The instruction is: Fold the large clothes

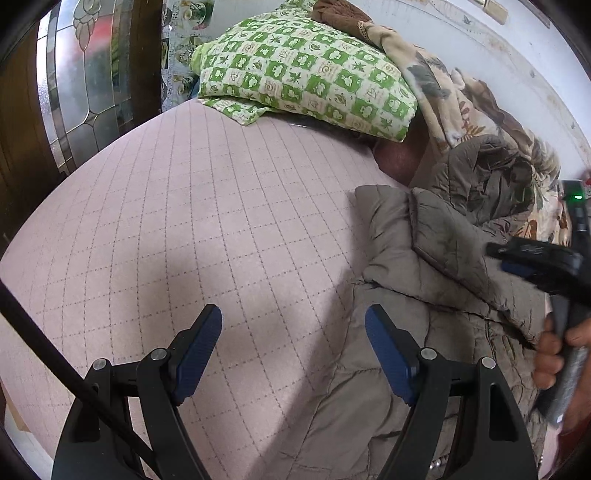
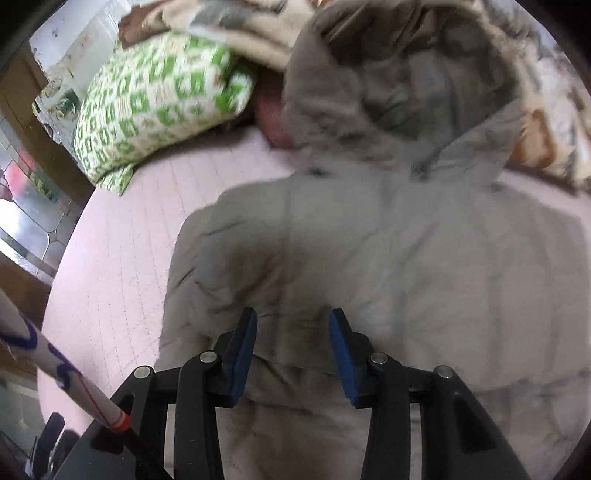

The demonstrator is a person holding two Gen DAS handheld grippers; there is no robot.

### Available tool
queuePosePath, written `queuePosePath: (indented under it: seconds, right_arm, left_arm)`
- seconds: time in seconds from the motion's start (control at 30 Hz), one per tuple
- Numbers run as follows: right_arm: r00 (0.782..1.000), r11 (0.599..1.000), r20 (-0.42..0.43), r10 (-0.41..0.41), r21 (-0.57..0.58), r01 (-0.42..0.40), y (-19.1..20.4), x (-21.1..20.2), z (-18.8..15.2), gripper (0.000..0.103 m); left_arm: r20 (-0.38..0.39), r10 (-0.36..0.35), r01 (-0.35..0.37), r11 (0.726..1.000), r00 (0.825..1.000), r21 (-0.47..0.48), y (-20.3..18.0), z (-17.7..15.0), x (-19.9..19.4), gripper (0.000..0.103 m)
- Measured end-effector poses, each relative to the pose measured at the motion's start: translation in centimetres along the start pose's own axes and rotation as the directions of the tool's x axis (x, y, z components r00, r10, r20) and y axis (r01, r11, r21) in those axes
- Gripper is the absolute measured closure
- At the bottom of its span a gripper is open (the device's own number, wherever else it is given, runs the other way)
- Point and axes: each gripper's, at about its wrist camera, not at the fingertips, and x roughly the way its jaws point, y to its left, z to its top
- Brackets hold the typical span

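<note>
A pink quilted bed cover (image 1: pixel 192 206) with a stitched grid pattern spans the bed surface. At its far end lies a green-and-cream checked pillow (image 1: pixel 306 74), printed with leaf and flower motifs. A cream blanket with a leaf print (image 1: pixel 436 92) is bunched along the wall side, touching the pillow's edge. A brown cloth (image 1: pixel 340 14) sits on top of the pillow's far corner. A leaded glass door panel (image 1: pixel 85 85) in a dark wooden frame stands beyond the bed's left edge.
</note>
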Motion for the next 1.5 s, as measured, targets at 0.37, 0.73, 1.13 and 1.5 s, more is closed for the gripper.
queuePosePath:
  seconds: [0.37, 0.73, 1.13, 1.5]
  right_arm:
    - [0.967, 0.974, 0.217, -0.132, 0.207, 0.087, -6.4, -9.5, 8.1, 0.021]
    - [0.944, 0.892, 0.306, -0.123, 0.45, -0.03, -8.3, -6.6, 20.0, 0.015]
    - [0.976, 0.861, 0.207, -0.065, 0.506, -0.05, -10.5, 1.0, 21.7, 0.092]
    - [0.976, 0.959, 0.218, 0.015, 0.273, -0.076, -6.6, -11.3, 8.7, 0.095]
  left_arm:
    - [0.003, 0.004, -0.004, 0.999, 1.0, 0.035, -1.2, -0.4, 0.4, 0.024]
    - [-0.075, -0.014, 0.018, 0.999, 0.997, 0.046, -2.0, -0.5, 3.6, 0.024]
    - [-0.099, -0.001, 0.01, 0.996, 0.995, 0.085, -3.2, -0.8, 4.4, 0.024]
    - [-0.114, -0.053, 0.056, 0.998, 0.992, 0.026, -1.8, -0.8, 3.0, 0.024]
